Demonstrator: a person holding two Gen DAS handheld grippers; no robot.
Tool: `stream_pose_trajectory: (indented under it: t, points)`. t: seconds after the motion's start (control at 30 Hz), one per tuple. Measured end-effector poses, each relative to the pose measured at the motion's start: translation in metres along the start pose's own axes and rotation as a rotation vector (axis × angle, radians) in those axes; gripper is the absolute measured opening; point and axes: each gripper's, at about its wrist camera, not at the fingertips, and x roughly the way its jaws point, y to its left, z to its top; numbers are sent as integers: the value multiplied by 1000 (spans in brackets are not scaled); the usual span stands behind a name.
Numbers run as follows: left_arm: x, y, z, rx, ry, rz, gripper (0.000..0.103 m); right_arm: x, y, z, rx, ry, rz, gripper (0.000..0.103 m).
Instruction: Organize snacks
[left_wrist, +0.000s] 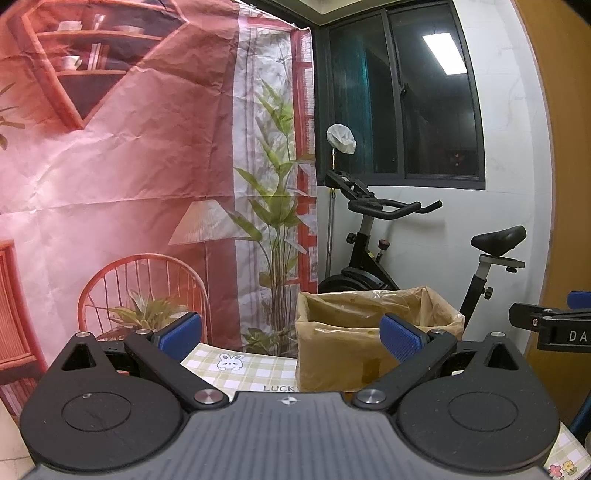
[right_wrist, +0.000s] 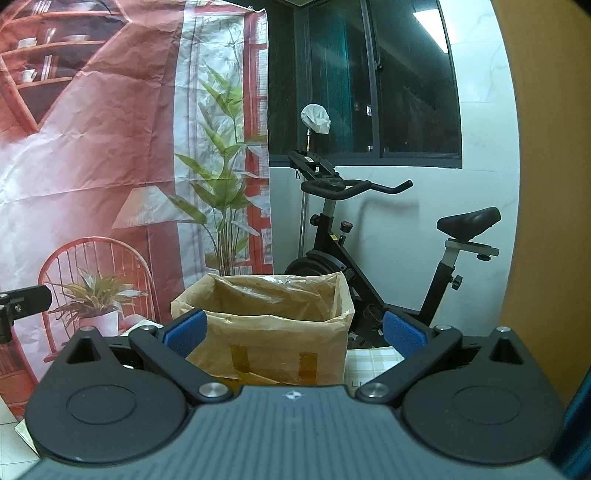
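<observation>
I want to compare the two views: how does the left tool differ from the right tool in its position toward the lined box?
The left tool has the lined box ahead to its right, behind its right finger; the right tool faces the box almost centrally. Checked tablecloth shows between the left tool's fingers; between the right tool's fingers, mostly the box. Both are open and hold nothing.

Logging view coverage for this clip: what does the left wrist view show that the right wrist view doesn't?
Only the left wrist view shows the rabbit print on the checked tablecloth and the right tongs' side. Only the right wrist view shows the tape strips on the box front. Both share the plastic-lined cardboard box, the exercise bike, the window, the printed backdrop, and open, empty tongs.
</observation>
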Motion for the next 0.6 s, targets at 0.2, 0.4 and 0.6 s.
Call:
stream_pose_trajectory:
  t: [0.2,0.4,0.6]
  points:
    - [0,1,0,2,-2,-2,103,0,1,0,-4,2,1,103]
    - [3,2,0,-6,7,-1,103,0,2,1,-6,6,1,103]
    - [17,13,-9,-98,49,-52,103,4,4,-4,-10,13,5,103]
